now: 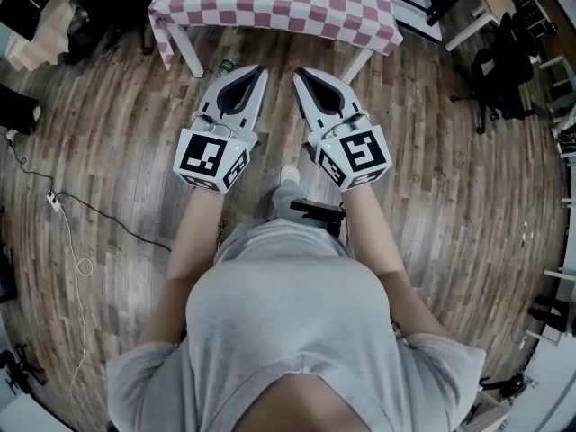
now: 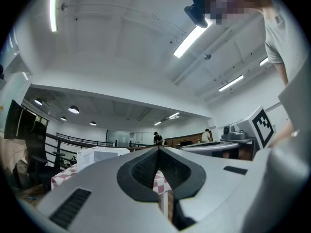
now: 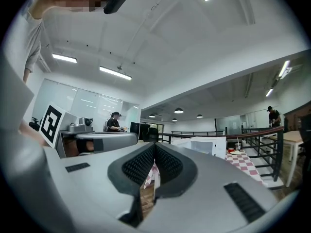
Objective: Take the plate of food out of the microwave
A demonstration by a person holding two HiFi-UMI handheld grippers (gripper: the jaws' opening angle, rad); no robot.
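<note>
A white microwave (image 2: 97,155) stands on a table with a red-and-white checked cloth (image 1: 279,3), some way ahead of me; it also shows in the right gripper view as a white box (image 3: 206,145). Its front looks closed and I see no plate inside it. My left gripper (image 1: 261,68) and right gripper (image 1: 297,72) are held side by side at waist height, pointing at the table and well short of it. Both are shut with nothing between the jaws: the left tips (image 2: 158,148) meet, and so do the right tips (image 3: 154,144).
A cup with a straw (image 3: 237,145) and a small plate (image 3: 234,152) sit on the cloth beside the microwave. A green bottle (image 1: 225,64) lies on the wooden floor under the table. Cables (image 1: 63,214) run at the left, a black chair (image 1: 504,70) at the right. A railing (image 3: 257,144) stands behind.
</note>
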